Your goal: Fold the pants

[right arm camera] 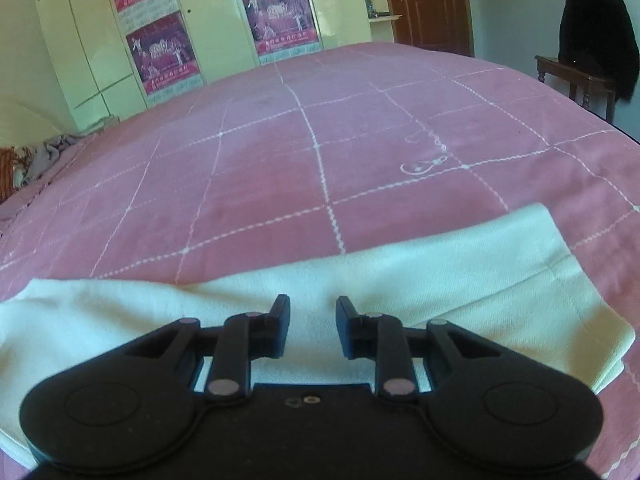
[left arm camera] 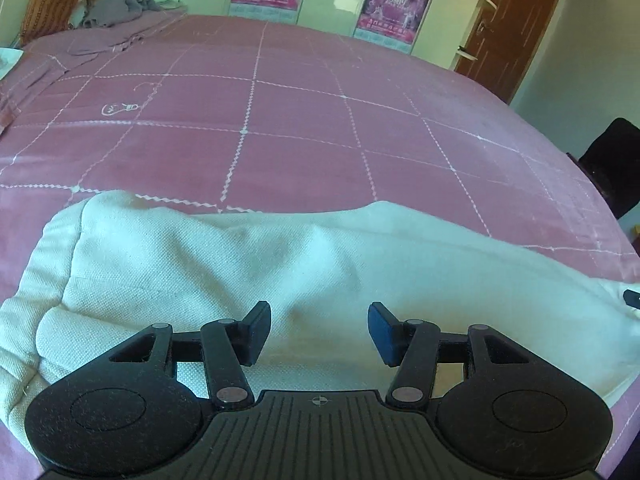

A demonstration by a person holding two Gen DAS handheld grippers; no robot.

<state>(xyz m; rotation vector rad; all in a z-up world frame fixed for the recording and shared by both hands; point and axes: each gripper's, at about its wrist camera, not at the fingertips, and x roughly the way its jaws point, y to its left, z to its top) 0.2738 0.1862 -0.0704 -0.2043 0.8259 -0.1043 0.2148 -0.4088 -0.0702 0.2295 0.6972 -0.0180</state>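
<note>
White pants (left arm camera: 320, 264) lie across the near edge of a pink bed (left arm camera: 280, 120). In the left wrist view the waist end bunches at the left, and the cloth runs off to the right. My left gripper (left arm camera: 319, 332) is open just above the cloth and holds nothing. In the right wrist view the pants (right arm camera: 440, 280) lie flat, with a hemmed leg end at the right. My right gripper (right arm camera: 313, 326) is open over the leg, empty. A dark tip of the right gripper shows at the left wrist view's right edge (left arm camera: 632, 298).
The pink bedspread (right arm camera: 280, 160) with white grid lines stretches away behind the pants. Crumpled grey clothes (left arm camera: 120, 8) lie at the far left corner. Cupboards with posters (right arm camera: 160, 52), a brown door (left arm camera: 516, 20) and a chair with a dark garment (right arm camera: 596, 32) stand beyond the bed.
</note>
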